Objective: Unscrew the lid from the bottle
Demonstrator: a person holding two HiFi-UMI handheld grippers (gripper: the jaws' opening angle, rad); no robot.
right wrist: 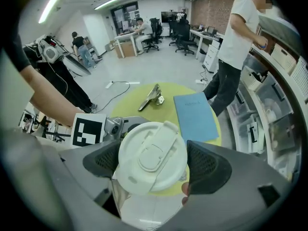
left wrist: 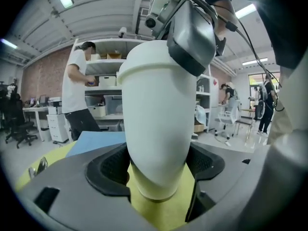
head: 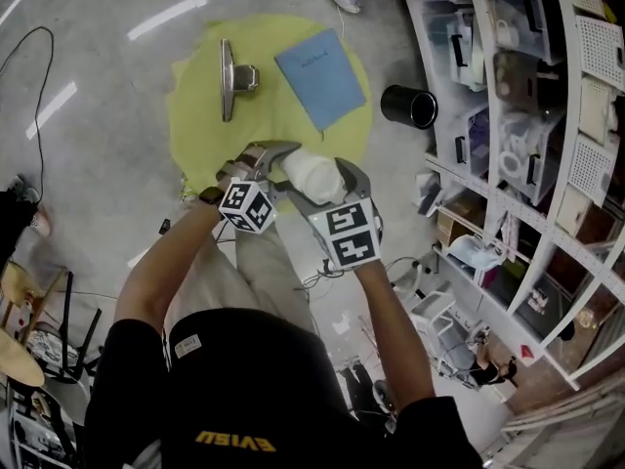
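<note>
Head view: the person's two forearms reach forward over a round yellow surface (head: 200, 106), and the left gripper (head: 278, 169) and right gripper (head: 337, 189) meet on a white bottle (head: 311, 172) held in the air above the near edge of that surface, lying roughly on its side between them. On the yellow surface beyond lie a metal clip (head: 232, 78) and, just beside it, a blue notebook (head: 320, 76); a black cup (head: 410, 106) stands off the surface to the right, near the white shelving (head: 547, 115). Left gripper view: the jaws are clamped on the narrow lower body of the bottle (left wrist: 154, 124), both dark pads (left wrist: 108, 170) against its sides; the lid (left wrist: 144, 61) sits on the far end of the bottle, where a grey jaw of the right gripper lies over it. A person in a white shirt (left wrist: 77, 88) stands at the shelves behind. Right gripper view: the round white lid (right wrist: 151, 160) faces the camera, and the jaws are closed on its rim, one pad (right wrist: 207, 165) at each side. The left gripper's marker cube (right wrist: 89, 129) shows just beyond, to the left; further off lie the clip (right wrist: 151, 97) and the notebook (right wrist: 195, 117).
</note>
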